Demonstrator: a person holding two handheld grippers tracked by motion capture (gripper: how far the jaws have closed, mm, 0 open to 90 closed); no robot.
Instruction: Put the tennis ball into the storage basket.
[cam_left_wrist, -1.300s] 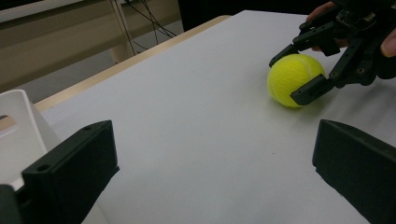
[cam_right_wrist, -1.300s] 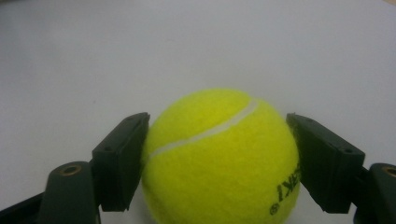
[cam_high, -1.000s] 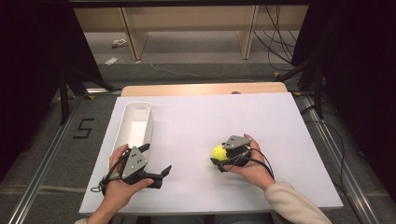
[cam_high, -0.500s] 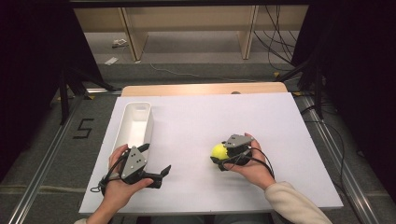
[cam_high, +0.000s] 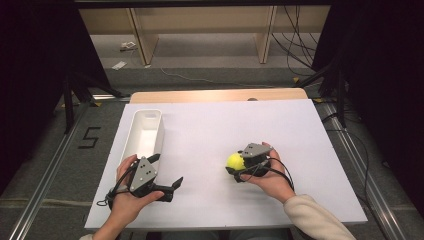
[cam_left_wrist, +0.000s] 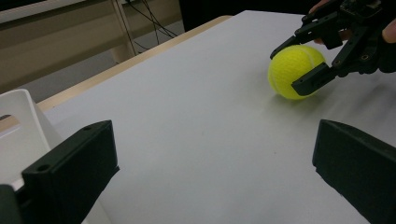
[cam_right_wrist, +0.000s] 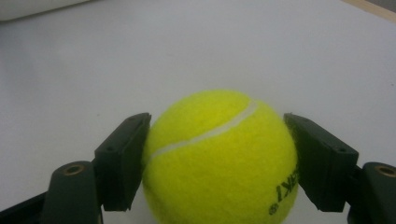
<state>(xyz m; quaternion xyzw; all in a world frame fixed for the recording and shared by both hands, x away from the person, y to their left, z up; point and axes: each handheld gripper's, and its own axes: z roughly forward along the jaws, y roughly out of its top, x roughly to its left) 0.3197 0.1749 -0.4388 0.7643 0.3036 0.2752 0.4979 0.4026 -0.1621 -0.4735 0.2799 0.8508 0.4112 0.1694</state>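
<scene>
The right gripper (cam_high: 239, 167) sat on the white table (cam_high: 210, 135), toward the near right part of it, held in the person's right hand (cam_high: 272, 177). Its two black jaws stood on either side of a yellow tennis ball (cam_high: 235, 161). In the right gripper view the ball (cam_right_wrist: 219, 158) lay between the jaws, the left pad (cam_right_wrist: 123, 158) pressed against the felt and the right pad (cam_right_wrist: 320, 158) at the ball's edge; the gripper was clenched on the ball. The white seam ran across the upper face of the ball, and black lettering showed low on its right side, too cut off to read. In the left gripper view the ball (cam_left_wrist: 295, 71) rested on the table surface with the right gripper (cam_left_wrist: 303, 63) closed round it, one jaw above and one across its front. The left gripper (cam_high: 167, 186) was held in the left hand (cam_high: 127, 200) at the near left of the table, well apart from the ball, and its jaws were spread wide with nothing between them. A long white bin (cam_high: 145, 131) stood along the left side of the table, just beyond the left hand; its corner (cam_left_wrist: 18, 121) showed beside the left jaw in the left gripper view. A cable (cam_high: 280, 167) looped from the right gripper over the right hand.
</scene>
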